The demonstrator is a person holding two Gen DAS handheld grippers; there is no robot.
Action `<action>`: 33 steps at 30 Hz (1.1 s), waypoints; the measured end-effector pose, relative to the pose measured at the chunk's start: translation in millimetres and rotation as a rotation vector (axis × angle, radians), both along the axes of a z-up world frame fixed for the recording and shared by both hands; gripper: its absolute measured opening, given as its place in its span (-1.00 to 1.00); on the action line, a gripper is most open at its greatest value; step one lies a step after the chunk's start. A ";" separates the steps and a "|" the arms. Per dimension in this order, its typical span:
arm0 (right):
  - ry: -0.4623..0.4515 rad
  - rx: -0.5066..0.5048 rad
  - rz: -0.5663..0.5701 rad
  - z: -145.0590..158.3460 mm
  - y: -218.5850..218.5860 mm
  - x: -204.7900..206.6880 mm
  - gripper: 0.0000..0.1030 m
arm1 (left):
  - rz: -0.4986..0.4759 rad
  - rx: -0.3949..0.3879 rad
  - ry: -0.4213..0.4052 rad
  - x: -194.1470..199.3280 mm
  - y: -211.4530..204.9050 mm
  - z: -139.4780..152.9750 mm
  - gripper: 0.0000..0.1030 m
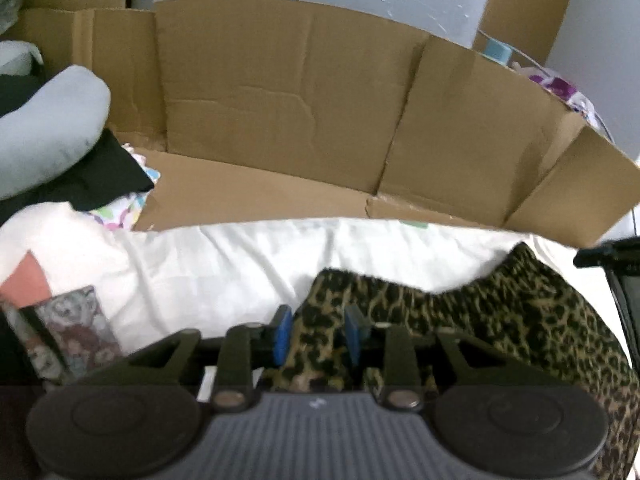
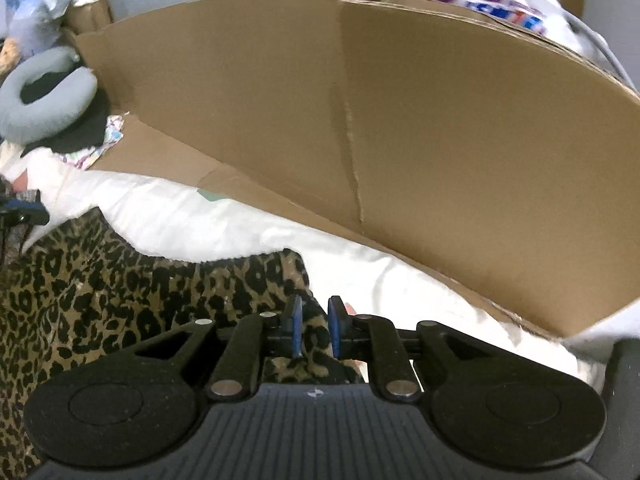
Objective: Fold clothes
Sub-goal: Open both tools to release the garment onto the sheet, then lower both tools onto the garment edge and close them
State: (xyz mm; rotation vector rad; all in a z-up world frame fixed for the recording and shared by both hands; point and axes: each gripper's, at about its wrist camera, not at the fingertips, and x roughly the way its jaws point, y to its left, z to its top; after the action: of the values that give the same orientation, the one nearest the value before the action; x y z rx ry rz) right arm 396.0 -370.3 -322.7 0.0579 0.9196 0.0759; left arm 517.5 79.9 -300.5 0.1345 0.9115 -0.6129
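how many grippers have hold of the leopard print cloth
2. The left gripper pinches the leopard print cloth at its left end; the right gripper pinches its right end, over the white sheet.

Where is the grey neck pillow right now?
The grey neck pillow sits at the far left in both wrist views, resting on dark clothing beside the left end of the cardboard wall, beyond the white sheet.
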 end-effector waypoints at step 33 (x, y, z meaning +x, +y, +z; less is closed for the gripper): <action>0.091 0.035 -0.141 16.3 -74.3 -161.6 -0.40 | 0.209 0.013 0.068 -146.3 150.9 31.9 -0.38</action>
State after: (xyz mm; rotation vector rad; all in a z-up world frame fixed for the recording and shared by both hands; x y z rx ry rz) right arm 234.4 -444.6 -306.3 0.1600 1.0024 -0.0421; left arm 371.2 230.9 -268.7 0.0295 0.9816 -0.4196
